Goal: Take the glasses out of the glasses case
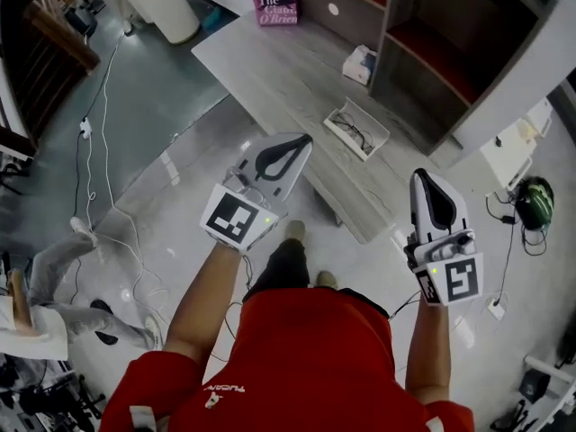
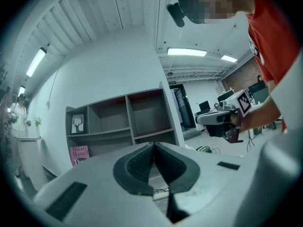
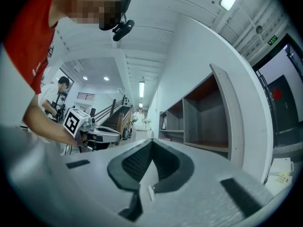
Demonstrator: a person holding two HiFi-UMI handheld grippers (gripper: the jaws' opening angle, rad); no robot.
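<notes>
Ahead of the left gripper (image 1: 301,142), ahead-left of the right gripper (image 1: 425,178), both clenched empty: open white glasses case (image 1: 373,121) on grey wooden table (image 1: 270,70), thin dark wire-framed glasses (image 1: 353,131) inside. Looks light, springy, easily bent; calls for a gentle pinch at the bridge, off the lenses.
</notes>
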